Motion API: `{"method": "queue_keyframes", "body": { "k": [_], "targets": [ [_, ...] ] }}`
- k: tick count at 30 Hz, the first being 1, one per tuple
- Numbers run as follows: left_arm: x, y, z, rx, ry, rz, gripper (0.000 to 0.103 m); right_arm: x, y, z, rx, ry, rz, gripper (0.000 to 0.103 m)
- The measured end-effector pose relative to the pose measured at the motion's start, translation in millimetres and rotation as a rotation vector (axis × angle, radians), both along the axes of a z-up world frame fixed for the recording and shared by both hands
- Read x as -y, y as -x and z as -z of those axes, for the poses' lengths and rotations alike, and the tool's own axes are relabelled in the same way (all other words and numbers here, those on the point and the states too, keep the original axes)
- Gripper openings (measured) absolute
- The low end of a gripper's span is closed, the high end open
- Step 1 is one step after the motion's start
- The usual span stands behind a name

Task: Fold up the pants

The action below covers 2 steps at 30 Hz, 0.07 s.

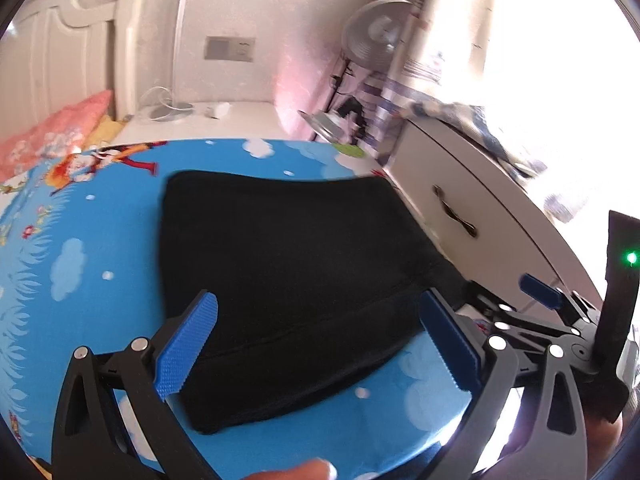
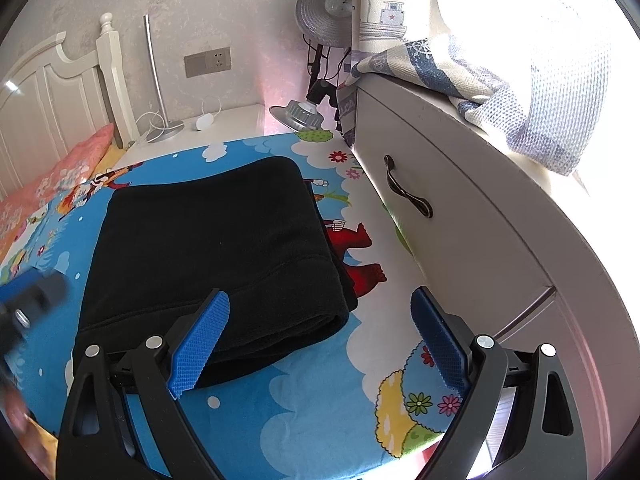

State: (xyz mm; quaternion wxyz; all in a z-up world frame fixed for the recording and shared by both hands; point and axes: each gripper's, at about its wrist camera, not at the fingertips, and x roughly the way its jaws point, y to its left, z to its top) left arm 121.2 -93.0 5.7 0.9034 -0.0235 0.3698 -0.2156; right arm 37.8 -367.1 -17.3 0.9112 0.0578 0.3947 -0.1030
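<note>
The black pants (image 1: 280, 272) lie folded into a thick rectangle on the blue cartoon bedsheet (image 1: 80, 248). They also show in the right wrist view (image 2: 216, 240), left of centre. My left gripper (image 1: 316, 344) is open and empty, its blue pads either side of the pants' near folded edge, just above it. My right gripper (image 2: 320, 340) is open and empty, its left pad over the pants' near right corner, its right pad over bare sheet (image 2: 304, 412). The right gripper also shows at the right in the left wrist view (image 1: 540, 296). The left gripper shows blurred at the left edge (image 2: 32, 300).
A white drawer cabinet (image 2: 460, 216) with a dark handle stands tight along the bed's right side, with a patterned cloth (image 2: 520, 92) on top. A fan (image 2: 324, 12) and nightstand with lamp (image 2: 160, 120) stand beyond the bed. A pink pillow (image 2: 60, 176) lies by the headboard.
</note>
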Motion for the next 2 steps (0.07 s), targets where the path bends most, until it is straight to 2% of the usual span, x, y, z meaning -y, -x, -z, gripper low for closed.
{"method": "queue_keyframes", "body": {
  "k": [1, 2],
  "targets": [
    [-13.3, -3.3, -2.2, 0.012, -0.009, -0.03, 0.101, -0.3, -0.3, 1.9, 0.001, -0.008, -0.003, 0.091],
    [-45.4, -8.1, -5.9, 0.033, -0.018, -0.113, 0.101, -1.6, -0.6, 5.6, 0.001, -0.017, -0.007, 0.091]
  ]
}}
